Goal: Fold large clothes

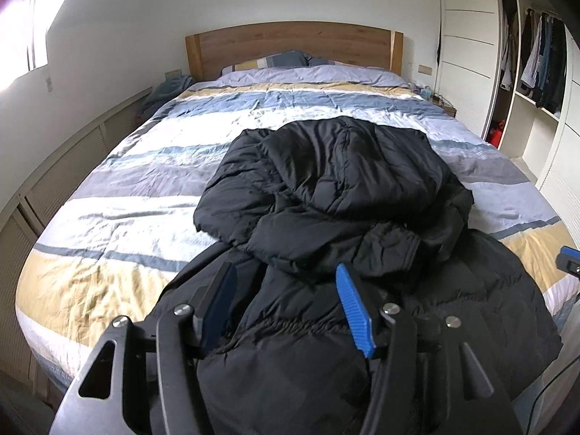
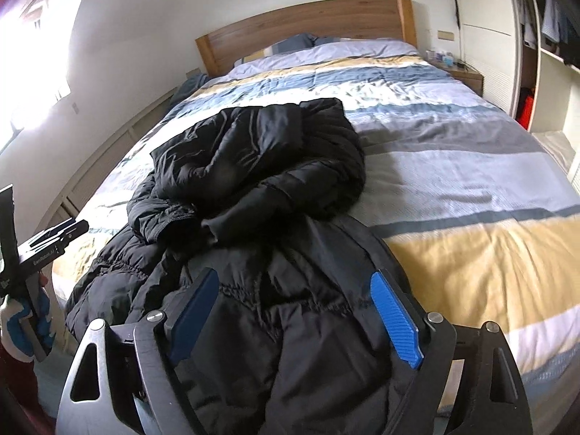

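Observation:
A black puffer jacket (image 1: pixel 337 195) lies bunched on the striped bed (image 1: pixel 119 166), its hem toward me; it also shows in the right wrist view (image 2: pixel 253 166). My left gripper (image 1: pixel 284 282) is open, its blue pads (image 1: pixel 353 308) spread over the jacket's near-left hem. My right gripper (image 2: pixel 295 290) is open too, its blue pads (image 2: pixel 395 319) spread over the near-right hem. Whether either touches the fabric I cannot tell. The right gripper's edge (image 1: pixel 569 261) shows at the far right of the left view; the left gripper's body (image 2: pixel 43 246) shows at the left of the right view.
A wooden headboard (image 1: pixel 290 45) and pillows (image 1: pixel 279 59) stand at the far end. A low cabinet wall (image 1: pixel 72 152) runs along the left. An open wardrobe (image 1: pixel 540 65) with hanging clothes stands at the right, beside a nightstand (image 2: pixel 464 76). The bedspread (image 2: pixel 471 181) lies flat right of the jacket.

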Tool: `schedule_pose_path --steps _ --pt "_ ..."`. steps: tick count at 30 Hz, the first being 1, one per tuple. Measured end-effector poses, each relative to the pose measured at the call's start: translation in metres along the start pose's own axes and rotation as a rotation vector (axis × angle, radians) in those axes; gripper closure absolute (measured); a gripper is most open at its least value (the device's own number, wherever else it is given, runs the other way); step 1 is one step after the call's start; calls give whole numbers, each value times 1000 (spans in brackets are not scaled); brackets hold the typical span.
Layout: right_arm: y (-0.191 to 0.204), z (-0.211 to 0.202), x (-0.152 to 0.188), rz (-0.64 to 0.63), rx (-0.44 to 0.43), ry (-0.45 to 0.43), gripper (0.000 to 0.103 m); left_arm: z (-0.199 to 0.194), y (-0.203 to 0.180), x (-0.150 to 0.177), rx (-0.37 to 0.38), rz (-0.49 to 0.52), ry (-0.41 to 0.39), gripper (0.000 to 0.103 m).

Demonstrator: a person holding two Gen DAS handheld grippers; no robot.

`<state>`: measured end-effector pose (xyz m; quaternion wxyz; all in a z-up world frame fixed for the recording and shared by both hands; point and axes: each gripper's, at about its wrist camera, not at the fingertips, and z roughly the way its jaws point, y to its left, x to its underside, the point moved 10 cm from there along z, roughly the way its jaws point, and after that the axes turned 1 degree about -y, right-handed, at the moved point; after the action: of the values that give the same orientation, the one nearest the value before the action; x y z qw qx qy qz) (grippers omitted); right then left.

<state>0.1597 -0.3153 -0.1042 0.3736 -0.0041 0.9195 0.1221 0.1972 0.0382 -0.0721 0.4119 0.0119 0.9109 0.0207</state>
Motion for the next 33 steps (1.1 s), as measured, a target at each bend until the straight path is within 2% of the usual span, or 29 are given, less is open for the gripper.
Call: schedule_pose_path --steps 12,16,29,33 --pt "-48 -28 26 101 41 -26 11 -5 21 31 -42 -25 45 41" --pt "-60 -35 35 124 49 -37 5 -11 31 40 -64 -39 52 41" --pt "-97 -74 58 192 68 -96 1 -47 122 72 -161 -215 55 40" --pt "-101 -76 67 215 49 -86 1 -58 145 76 -145 -281 43 40"
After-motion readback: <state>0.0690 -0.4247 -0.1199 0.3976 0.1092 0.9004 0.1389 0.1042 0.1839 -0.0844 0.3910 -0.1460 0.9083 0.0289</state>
